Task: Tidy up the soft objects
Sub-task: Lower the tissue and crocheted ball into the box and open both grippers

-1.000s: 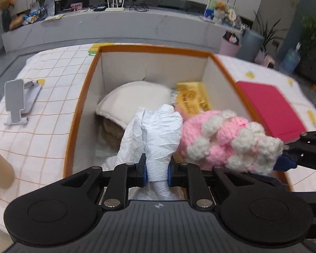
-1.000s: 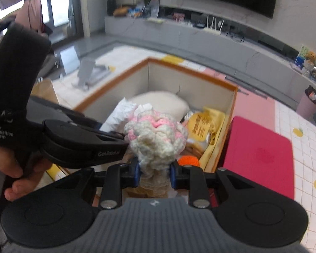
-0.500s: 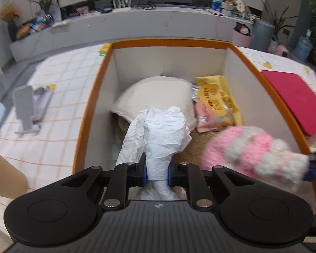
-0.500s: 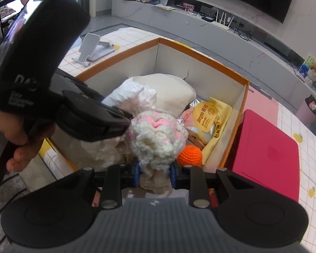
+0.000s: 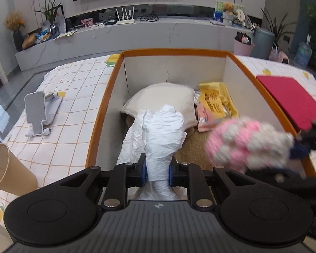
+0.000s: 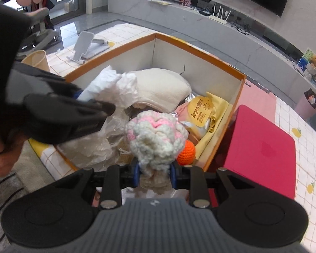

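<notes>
An orange-rimmed box (image 5: 99,113) (image 6: 238,78) stands on the checked tablecloth. Inside lie a cream pillow (image 5: 164,97) (image 6: 160,86), a yellow snack packet (image 5: 212,103) (image 6: 200,109) and an orange crochet ball (image 6: 186,152). My left gripper (image 5: 157,171) is shut on a crumpled white cloth (image 5: 164,132) (image 6: 115,84), held over the box's near left part. My right gripper (image 6: 154,174) is shut on a pink-and-white crochet toy (image 6: 155,135) (image 5: 248,143), held over the box's near right part, beside the white cloth.
A red flat case (image 5: 290,101) (image 6: 261,149) lies right of the box. A white phone stand (image 5: 40,109) (image 6: 86,44) and a paper cup (image 5: 8,168) (image 6: 36,60) stand on the left. Clear plastic wrap (image 6: 94,147) sits at the box's near corner.
Both grippers have pulled back and risen, so the whole box shows. The crochet toy has moved right and lower in the left wrist view. Both grips stay shut.
</notes>
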Available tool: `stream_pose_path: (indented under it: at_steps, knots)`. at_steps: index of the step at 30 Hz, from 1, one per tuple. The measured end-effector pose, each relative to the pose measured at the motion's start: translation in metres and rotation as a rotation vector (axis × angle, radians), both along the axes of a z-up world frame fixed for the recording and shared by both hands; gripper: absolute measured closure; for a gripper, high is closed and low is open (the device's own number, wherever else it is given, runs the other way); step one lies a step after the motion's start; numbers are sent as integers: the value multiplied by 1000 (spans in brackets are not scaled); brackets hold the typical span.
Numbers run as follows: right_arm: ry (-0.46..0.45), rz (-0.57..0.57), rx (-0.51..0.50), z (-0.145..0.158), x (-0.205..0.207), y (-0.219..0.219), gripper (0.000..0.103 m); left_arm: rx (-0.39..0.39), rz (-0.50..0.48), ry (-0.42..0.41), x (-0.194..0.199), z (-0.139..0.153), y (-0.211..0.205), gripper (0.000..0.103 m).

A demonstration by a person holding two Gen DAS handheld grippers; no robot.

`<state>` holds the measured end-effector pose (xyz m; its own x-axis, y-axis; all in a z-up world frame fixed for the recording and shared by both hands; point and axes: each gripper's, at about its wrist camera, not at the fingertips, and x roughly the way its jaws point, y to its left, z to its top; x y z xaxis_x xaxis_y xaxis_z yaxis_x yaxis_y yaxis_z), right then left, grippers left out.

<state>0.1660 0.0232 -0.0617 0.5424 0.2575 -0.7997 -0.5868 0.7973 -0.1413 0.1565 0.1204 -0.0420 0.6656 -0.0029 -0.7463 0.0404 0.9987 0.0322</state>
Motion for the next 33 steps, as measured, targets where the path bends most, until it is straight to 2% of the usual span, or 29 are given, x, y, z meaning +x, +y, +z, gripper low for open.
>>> stream_pose_path:
  at_steps: [2,4,8,12,16,19,22,24,26,27,28,29,30,32,33]
  knots:
    - [-8,10,-42,-7,6,8,77,13,-6,3,0,-1,-3,82]
    - [44,-5,-49,-14,17,10,77,15,-22,13,-2,-2,-3,83]
    - [68,47,-85,-14,17,10,77,16,-46,48,-8,-6,-5,83]
    - [89,86,-119,-13,15,2,78,-37,-92,72,-17,-4,-10,83]
    - [54,73,-102,-13,13,-1,78,-36,-69,50,-15,-1,-9,83]
    - [16,39,-83,-13,8,1,78,-90,-70,17,-13,6,-5,83]
    - [-116,38,-104,-12,0,9,78,-137,-86,-10,-6,12,-4,83]
    - [-66,70,-108,-16,5,11,78,-156,-79,-7,1,12,-2,83]
    - [-23,39,-107,-23,13,12,76,-177,-68,-6,4,9,0,83]
    - [-22,38,-115,-26,14,14,70,-187,-66,-4,5,8,2,82]
    - [-31,53,-121,-25,12,15,59,-194,-67,1,5,6,3,79]
    - [-46,47,-129,-23,10,16,53,-200,-66,4,5,5,5,77]
    - [-59,41,-122,-19,8,13,45,-205,-61,4,4,5,8,69]
    - [-57,59,-77,-9,4,5,44,-211,-65,-6,1,6,10,59]
    - [-58,61,-62,-4,1,0,43,-219,-81,-14,-2,8,10,50]
